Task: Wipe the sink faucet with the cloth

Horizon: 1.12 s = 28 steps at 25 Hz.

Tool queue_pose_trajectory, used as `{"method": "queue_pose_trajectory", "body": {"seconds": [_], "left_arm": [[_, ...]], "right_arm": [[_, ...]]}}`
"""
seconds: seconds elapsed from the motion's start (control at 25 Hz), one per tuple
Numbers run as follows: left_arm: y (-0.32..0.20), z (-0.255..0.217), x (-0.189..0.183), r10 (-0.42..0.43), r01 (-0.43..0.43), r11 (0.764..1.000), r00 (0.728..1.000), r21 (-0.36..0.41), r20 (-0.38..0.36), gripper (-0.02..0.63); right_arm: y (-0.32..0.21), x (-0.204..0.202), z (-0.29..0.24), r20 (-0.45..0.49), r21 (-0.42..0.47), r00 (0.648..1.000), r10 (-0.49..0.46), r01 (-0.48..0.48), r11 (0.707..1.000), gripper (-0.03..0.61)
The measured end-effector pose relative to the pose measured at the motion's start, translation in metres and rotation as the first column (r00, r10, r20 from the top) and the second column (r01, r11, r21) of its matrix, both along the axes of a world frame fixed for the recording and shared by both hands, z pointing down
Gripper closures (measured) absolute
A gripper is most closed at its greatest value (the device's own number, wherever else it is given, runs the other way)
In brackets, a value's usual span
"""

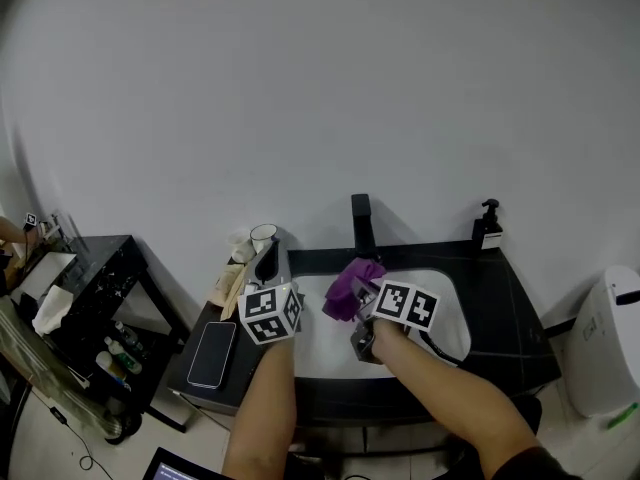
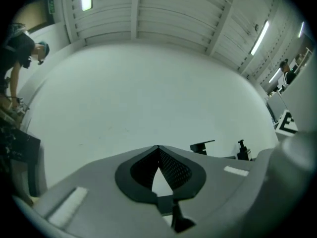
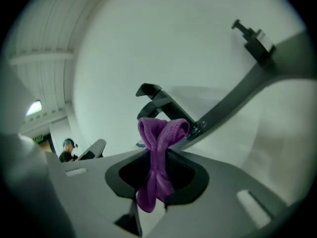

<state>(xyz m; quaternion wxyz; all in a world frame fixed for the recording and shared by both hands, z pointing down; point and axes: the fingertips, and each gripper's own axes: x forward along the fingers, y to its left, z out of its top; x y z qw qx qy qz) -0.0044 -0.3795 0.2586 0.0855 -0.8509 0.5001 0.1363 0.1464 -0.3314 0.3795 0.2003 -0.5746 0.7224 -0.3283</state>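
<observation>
While right claw (image 3: 157, 150) clenched cloth (image 3: 159, 133) just short of faucet (image 1: 362, 224) above sink (image 1: 452, 320), wiping probably had not started, contact unclear | left claw (image 2: 158, 148) closed, empty | remaining: whole faucet wipe

A black countertop (image 1: 515, 303) is taken as the landmark. At its back right corner a black soap dispenser (image 1: 489, 226) is stood upright against the white wall (image 1: 300, 88). At its back left corner a white cup (image 1: 263, 235) is seen. A phone (image 1: 212, 354) is laid flat on the dark surface at its left end. Left of it a black side table (image 1: 105, 268) is placed, with bottles (image 1: 118, 354) kept on a lower shelf. To its right a white bin (image 1: 608, 338) is set.
</observation>
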Motion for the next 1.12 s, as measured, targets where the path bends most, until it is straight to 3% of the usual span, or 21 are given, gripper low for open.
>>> {"method": "queue_pose_trajectory", "body": {"seconds": [0.12,0.2,0.4,0.68,0.92,1.12], "left_arm": [[-0.003,-0.011,-0.024,-0.025,0.026,1.000,0.997,0.005,-0.074,0.597],[-0.004,-0.013,-0.037,-0.042,0.044,0.999,0.994,0.012,-0.105,0.597],[-0.012,0.000,-0.051,-0.093,0.095,0.995,0.991,0.016,-0.095,0.597],[-0.001,-0.022,-0.070,-0.112,0.127,0.989,0.979,0.076,-0.168,0.597],[0.007,-0.032,-0.068,-0.115,0.136,0.984,0.980,0.117,-0.165,0.597],[0.010,-0.037,-0.069,-0.099,0.122,0.985,0.979,0.125,-0.177,0.597]], "right_arm": [[-0.017,-0.011,-0.004,0.195,0.053,0.972,0.129,-0.142,0.989,0.486],[-0.030,-0.018,-0.009,0.256,0.089,0.946,0.201,-0.230,0.969,0.486],[-0.065,-0.034,-0.028,0.327,0.183,0.909,0.258,-0.328,0.927,0.486],[-0.098,-0.022,-0.073,0.357,0.293,0.880,0.314,-0.424,0.857,0.486],[-0.118,-0.015,-0.079,0.409,0.278,0.843,0.349,-0.479,0.833,0.486],[-0.122,-0.009,-0.050,0.417,0.198,0.811,0.410,-0.521,0.830,0.488]]}}
